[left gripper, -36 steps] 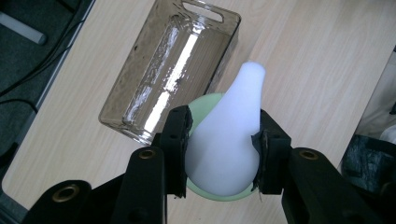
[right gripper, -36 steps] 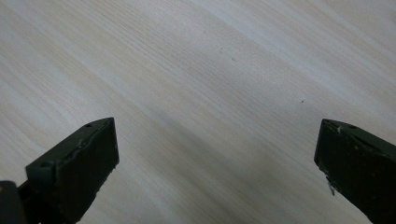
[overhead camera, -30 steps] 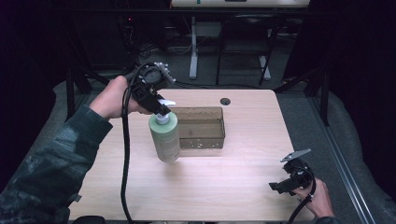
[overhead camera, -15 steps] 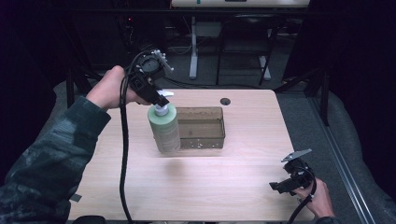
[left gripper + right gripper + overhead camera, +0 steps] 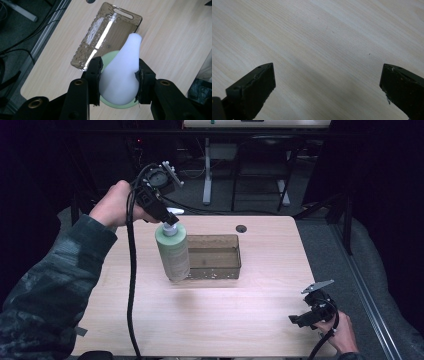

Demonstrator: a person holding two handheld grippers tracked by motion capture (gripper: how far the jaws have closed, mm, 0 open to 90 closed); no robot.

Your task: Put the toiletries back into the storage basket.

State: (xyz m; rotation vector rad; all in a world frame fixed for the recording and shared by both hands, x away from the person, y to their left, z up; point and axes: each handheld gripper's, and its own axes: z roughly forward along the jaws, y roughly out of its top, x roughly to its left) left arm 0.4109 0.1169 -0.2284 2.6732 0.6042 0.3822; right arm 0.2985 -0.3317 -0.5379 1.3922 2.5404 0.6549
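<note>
A: Where is the pale green plastic pump bottle (image 5: 173,254)?

B: It is seen tilted at the near left end of the clear brown rectangular plastic bin (image 5: 215,256), whether lifted or resting cannot be told. Its white pump head (image 5: 121,75) is pinched between the jaws of the left gripper (image 5: 119,77).

A: And the right gripper (image 5: 327,87)?

B: Its jaws are spread wide over the bare light wooden table (image 5: 225,320).

A: How should the bottle be handled?

B: Probably the pinch should be kept firm and the body steadied upright, since a top-held bottle can swing.
</note>
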